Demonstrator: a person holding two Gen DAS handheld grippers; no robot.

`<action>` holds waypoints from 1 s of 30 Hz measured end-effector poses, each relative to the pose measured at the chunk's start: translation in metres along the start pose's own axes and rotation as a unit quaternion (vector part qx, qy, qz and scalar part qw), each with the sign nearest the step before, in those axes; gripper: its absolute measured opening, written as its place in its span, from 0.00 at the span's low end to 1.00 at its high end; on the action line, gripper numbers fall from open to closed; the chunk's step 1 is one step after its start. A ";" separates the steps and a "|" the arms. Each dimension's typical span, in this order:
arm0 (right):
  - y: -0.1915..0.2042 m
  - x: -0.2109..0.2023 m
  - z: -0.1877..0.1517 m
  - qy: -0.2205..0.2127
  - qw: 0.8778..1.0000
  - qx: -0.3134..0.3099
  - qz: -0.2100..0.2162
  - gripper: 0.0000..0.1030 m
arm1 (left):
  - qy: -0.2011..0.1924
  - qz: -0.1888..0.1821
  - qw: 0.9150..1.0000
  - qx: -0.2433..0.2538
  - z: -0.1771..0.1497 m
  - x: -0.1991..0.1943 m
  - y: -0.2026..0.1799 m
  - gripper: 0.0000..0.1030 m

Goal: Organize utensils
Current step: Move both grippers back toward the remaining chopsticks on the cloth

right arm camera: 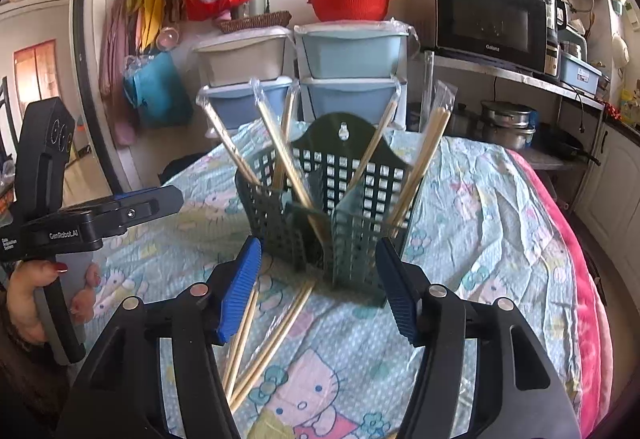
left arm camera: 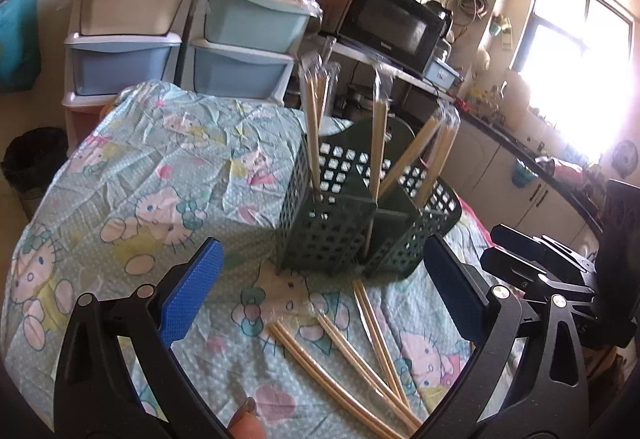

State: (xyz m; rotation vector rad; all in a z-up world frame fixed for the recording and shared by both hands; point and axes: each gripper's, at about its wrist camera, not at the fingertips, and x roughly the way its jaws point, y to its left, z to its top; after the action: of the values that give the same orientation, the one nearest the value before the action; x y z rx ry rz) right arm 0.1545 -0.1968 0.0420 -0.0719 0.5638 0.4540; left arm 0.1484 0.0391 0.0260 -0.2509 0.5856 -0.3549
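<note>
with both your left gripper [left arm camera: 320,303] and right gripper [right arm camera: 318,285] spread apart and empty, pinch one wrapped chopstick pair [left arm camera: 344,343] mid-length, then stand it in the green caddy [left arm camera: 340,223].

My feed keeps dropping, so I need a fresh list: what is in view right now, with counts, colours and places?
Dark green perforated plastic utensil holder: one, upright mid-table, with dividers.
Wrapped wooden chopstick pairs in the holder: about five, tan, leaning outward.
Wrapped wooden chopstick pairs on the cloth: three or so, tan, lying in front of the holder.
Cartoon-cat tablecloth: one, pale blue, covering the table.
Plastic storage drawers: two stacks, white and pale blue, behind the table.
Red plastic bowl: one, on top of the drawers.
Black microwave: one, on the shelf to the right.
Left gripper: blue pads, open, empty.
Right gripper: blue pads, open, empty.
</note>
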 end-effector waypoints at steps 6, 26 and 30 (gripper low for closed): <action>-0.004 0.004 -0.014 0.023 1.000 0.008 -0.003 0.56 | 0.028 0.000 1.000 0.011 -0.013 0.011 -0.004 0.90; -0.030 0.005 -0.055 0.077 0.996 0.032 -0.030 0.56 | 0.126 -0.043 0.991 -0.002 -0.041 0.052 -0.005 0.63; -0.037 0.005 -0.064 0.086 0.995 0.044 -0.036 0.56 | 0.152 -0.051 0.987 -0.016 -0.046 0.064 -0.004 0.57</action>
State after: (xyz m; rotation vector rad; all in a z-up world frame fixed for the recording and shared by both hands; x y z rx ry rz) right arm 0.1424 -0.2405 -0.0164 -0.0466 0.7467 0.3535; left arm 0.1704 0.0046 -0.0415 -0.2591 0.8811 -0.4874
